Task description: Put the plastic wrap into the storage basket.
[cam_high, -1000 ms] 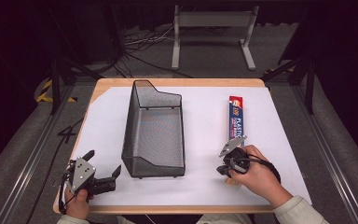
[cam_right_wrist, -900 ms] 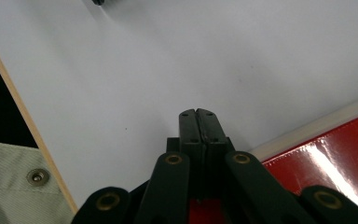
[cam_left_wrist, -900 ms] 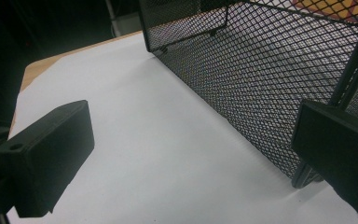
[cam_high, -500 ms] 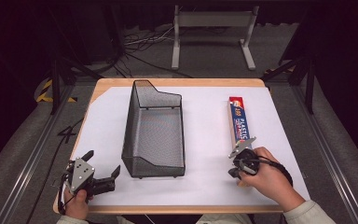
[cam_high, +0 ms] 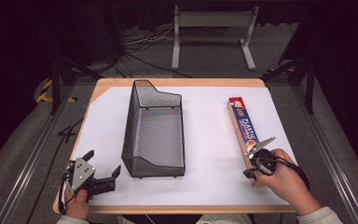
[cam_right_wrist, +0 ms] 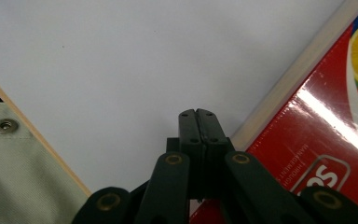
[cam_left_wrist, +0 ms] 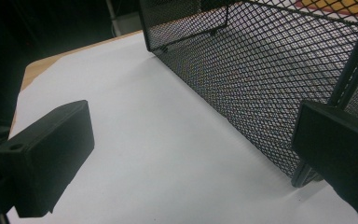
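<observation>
- the long, narrow red-and-blue cardboard box of plastic wrap point(cam_high: 243, 127) lies flat on the white paper-covered table point(cam_high: 205, 154), right of the black wire-mesh basket point(cam_high: 154, 135) and well apart from it, its far end pointing away from the person.
- the right gripper point(cam_high: 256, 167) sits at the box's near end, its jaws pressed together with nothing between them; in the right gripper view the closed tips point(cam_right_wrist: 199, 122) rest just beside the box's pale long edge point(cam_right_wrist: 289, 81).
- the left gripper point(cam_high: 103, 179) waits near the table's front-left corner, jaws spread apart and empty, just beside the basket's near corner.
- handling, as a judgement: the box is likely light for its length and fairly stiff, but thin card dents under a hard pinch, and its glossy printed face (a bright glare streak runs across it) looks slippery.
- best hold, i would say: across the narrow width near the middle, so it stays level; a grip at one end would let the far end droop or swing.
- the basket is rigid metal mesh, open-topped, with one taller stepped end; the paper surface is smooth and matte, so the box should slide easily.
</observation>
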`<act>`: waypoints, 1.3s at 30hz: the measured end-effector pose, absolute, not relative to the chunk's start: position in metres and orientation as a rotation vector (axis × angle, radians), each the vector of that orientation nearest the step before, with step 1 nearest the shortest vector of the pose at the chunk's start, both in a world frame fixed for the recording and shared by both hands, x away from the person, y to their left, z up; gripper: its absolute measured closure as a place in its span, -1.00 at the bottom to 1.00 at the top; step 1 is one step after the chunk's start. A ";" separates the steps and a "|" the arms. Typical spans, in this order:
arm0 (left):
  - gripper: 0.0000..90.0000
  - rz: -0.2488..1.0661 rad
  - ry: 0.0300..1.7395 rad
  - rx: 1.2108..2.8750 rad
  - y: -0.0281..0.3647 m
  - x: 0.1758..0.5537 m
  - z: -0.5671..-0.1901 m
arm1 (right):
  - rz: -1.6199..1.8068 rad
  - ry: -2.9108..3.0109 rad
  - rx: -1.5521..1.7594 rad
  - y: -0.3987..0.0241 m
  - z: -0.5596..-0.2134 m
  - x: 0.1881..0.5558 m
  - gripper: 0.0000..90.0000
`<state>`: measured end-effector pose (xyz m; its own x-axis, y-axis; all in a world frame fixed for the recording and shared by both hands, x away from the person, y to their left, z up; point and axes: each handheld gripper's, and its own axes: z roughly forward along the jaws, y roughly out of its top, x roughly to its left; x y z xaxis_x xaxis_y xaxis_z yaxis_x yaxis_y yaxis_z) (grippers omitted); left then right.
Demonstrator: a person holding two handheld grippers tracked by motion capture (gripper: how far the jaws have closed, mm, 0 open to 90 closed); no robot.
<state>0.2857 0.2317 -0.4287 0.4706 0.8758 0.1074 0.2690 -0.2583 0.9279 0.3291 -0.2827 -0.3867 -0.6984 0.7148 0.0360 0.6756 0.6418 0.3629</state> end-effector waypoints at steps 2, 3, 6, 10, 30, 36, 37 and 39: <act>-1.00 0.807 0.974 1.776 0.232 0.286 -0.429 | 0.541 2.747 1.164 -0.283 -0.387 0.329 1.00; -1.00 0.803 0.977 1.774 0.231 0.286 -0.429 | 0.554 2.746 1.157 -0.283 -0.387 0.329 0.98; -1.00 0.804 0.976 1.777 0.231 0.287 -0.429 | 0.783 2.718 1.184 -0.286 -0.381 0.328 0.71; -1.00 0.802 0.975 1.775 0.231 0.287 -0.429 | 0.977 2.570 1.166 -0.291 -0.374 0.325 0.44; -1.00 0.799 0.978 1.777 0.229 0.288 -0.430 | 1.422 1.996 1.115 -0.305 -0.340 0.316 -0.41; -1.00 0.803 0.978 1.777 0.229 0.288 -0.429 | 1.327 1.984 1.165 -0.299 -0.328 0.332 -0.49; -1.00 0.803 0.978 1.776 0.229 0.288 -0.429 | 1.312 1.987 1.178 -0.298 -0.326 0.335 -0.50; -1.00 0.804 0.978 1.776 0.230 0.287 -0.429 | 1.285 1.986 1.186 -0.297 -0.324 0.341 -0.52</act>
